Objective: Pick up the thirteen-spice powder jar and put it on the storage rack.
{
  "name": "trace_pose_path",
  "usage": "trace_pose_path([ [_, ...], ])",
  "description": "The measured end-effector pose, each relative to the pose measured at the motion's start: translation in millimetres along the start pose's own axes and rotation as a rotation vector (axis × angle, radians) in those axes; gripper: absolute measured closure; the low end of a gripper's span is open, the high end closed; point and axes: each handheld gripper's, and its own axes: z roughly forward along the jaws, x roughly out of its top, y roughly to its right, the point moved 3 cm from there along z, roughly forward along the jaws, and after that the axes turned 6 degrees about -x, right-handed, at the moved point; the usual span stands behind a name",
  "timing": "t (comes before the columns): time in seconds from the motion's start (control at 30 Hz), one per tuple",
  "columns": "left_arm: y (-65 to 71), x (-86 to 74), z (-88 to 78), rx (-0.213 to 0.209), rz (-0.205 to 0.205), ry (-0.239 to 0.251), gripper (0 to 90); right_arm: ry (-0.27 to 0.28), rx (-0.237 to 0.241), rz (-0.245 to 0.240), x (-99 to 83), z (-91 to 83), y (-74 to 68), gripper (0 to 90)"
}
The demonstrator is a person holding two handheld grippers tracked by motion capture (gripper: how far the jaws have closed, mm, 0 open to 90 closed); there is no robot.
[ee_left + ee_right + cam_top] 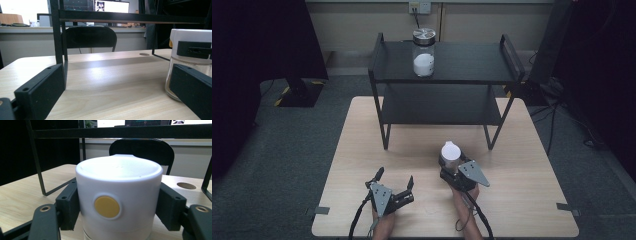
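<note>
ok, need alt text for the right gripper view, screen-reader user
The right gripper has its two black jaws pressed against the white lid of a jar, a round yellow button facing the camera. It stands on a light wooden table, with a black rack's legs and a black chair behind.

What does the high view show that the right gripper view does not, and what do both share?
High view: a silver-lidded glass jar holding white powder, standing on the black rack's top shelf, plus the open left gripper resting on the table.
Right gripper view: a round yellow button on the white lid's side, and a black chair behind.
Both: the right gripper clamped on the white-lidded jar.
</note>
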Motion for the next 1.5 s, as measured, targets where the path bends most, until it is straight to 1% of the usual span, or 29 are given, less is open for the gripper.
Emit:
trace_pose_path([
  [0.33, 0.0, 0.1, 0.1, -0.001, 0.001, -0.001, 0.0, -0.002, -0.002, -0.010, 1.1, -0.5, -0.1, 29.7],
  [0.57, -0.1, 0.1, 0.0, -0.003, 0.004, -0.001, 0.0, -0.011, -0.003, -0.010, 3.1, -1.4, 0.9, 29.8],
  [0.63, -0.2, 0.1, 0.0, -0.003, 0.004, -0.001, 0.0, -0.014, -0.004, -0.003, 4.0, -2.0, 1.0, 29.8],
  [0.83, -0.3, 0.1, 0.0, -0.004, 0.004, -0.001, 0.0, -0.013, -0.008, -0.016, 6.0, -4.2, 1.2, 29.9],
  [0.97, -0.2, 0.1, 0.0, -0.004, 0.005, -0.001, 0.0, -0.001, -0.002, -0.021, 9.5, -6.3, 2.3, 29.9],
  [1.2, -0.2, 0.1, 0.0, -0.004, 0.004, -0.001, 0.0, -0.005, 0.024, -0.027, 16.6, -7.1, 4.6, 29.9],
  [1.33, -0.2, 0.0, 0.0, -0.004, 0.004, -0.001, 0.0, -0.009, 0.026, -0.047, 19.6, -7.8, 3.9, 30.0],
  [1.5, -0.2, 0.1, 0.0, -0.004, 0.005, -0.001, 0.0, -0.005, 0.042, -0.027, 23.5, -9.4, 7.3, 30.0],
])
